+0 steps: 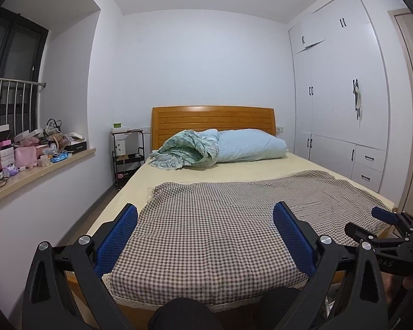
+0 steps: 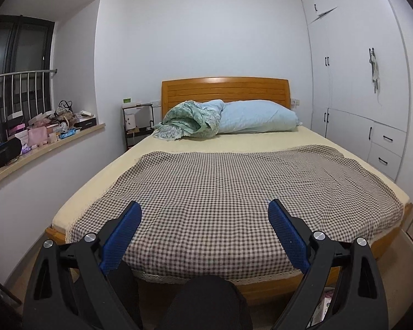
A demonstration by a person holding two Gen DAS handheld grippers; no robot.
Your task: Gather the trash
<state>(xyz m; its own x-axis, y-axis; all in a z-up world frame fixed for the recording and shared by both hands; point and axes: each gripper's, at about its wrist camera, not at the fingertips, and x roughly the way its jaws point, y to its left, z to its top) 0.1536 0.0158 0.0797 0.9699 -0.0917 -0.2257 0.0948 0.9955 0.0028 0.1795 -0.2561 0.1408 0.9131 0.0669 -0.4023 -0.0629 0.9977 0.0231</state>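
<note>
Small white-walled bedroom; wooden-framed bed [image 2: 393,229] fills the middle of both views, cream sheet under a brown-and-white gingham cotton spread [image 2: 228,192] edged in lace, lying fairly flat with soft wrinkles toward the right. At the slatted headboard, a crumpled green floral quilt [image 2: 190,121] beside a pale blue pillow [image 2: 258,121]. My left gripper [image 1: 205,210] and right gripper [image 2: 203,209] both hang over the foot of the bed, jaws spread wide, nothing between the blue textured pads. No trash visible on the bed, and no bin or bag in view. The likeliest trash is at the left of the frame: the curved stone window ledge [image 1: 68,159] heaped with cardboard boxes, pink packaging and blue wrappers [image 1: 59,156]. Judgement: searching stage, or bed already cleared; cannot tell which.
</note>
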